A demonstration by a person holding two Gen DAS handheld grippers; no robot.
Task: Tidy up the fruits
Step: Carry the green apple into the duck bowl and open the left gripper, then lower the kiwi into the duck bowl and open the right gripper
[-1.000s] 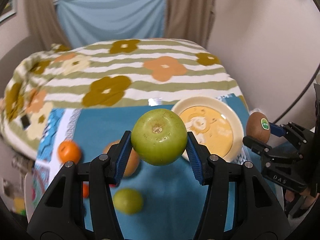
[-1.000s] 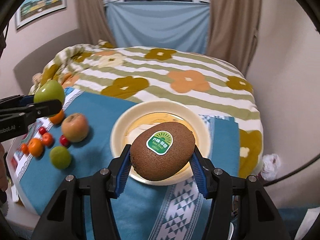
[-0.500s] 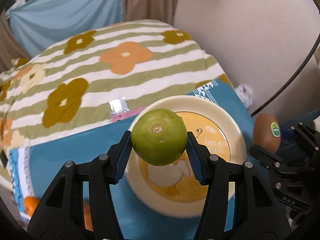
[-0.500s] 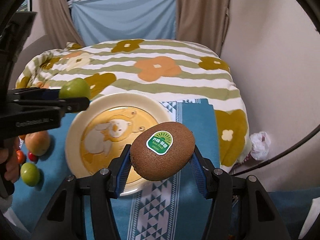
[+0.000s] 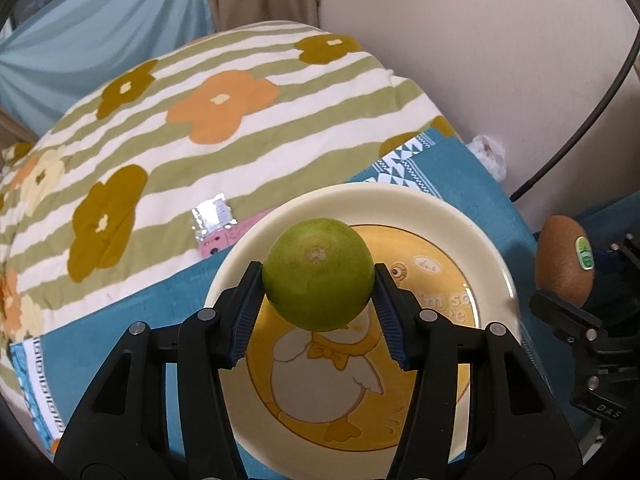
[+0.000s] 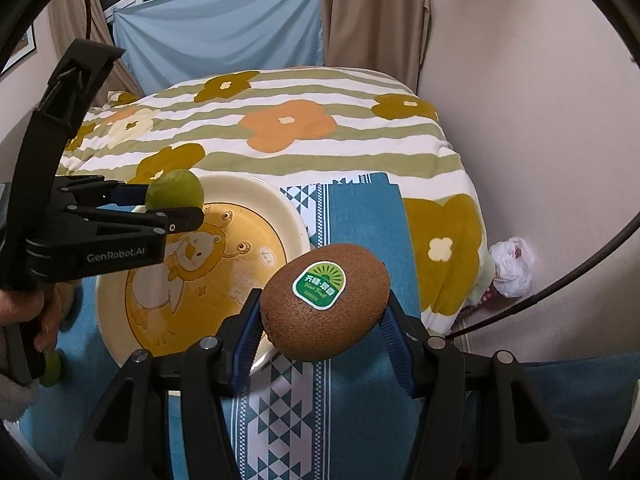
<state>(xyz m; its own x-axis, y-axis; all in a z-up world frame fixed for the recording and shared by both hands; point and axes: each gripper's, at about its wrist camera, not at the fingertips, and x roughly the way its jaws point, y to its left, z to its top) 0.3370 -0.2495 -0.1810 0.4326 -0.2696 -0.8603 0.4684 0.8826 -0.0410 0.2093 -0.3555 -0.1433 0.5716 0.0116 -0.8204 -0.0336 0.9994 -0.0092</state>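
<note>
Two fruits in hand, one per gripper — a green citrus fruit (image 5: 319, 274) and a brown kiwi (image 6: 325, 301) with a green sticker. Citrus: sits between the blue pads of the left gripper (image 5: 319, 300), hanging over the near-left part of the plate (image 5: 472, 220); the jaws are opening at this moment, with the fruit not yet dropped away from the pads. Kiwi: clamped firmly between the pads of the right gripper (image 6: 325, 320), held above the blue cloth (image 6: 360, 216) just beside the plate's right rim, not yet over it. Step in hand, by judgement: setting the citrus down on the plate, the kiwi waiting its turn. Next move calls for the left jaws to part fully and lift clear without rolling the round fruit off, then for the kiwi to be carried leftward over the rim and lowered. Count: one plate, cream-rimmed with a yellow cartoon duck, nothing resting on it yet; one blue patterned cloth under it; one flowered, striped quilt (image 6: 288, 128) behind. One person's hand (image 6: 44, 316) grips the left handle — another small green fruit (image 6: 51, 372) lies partly hidden below it.
</note>
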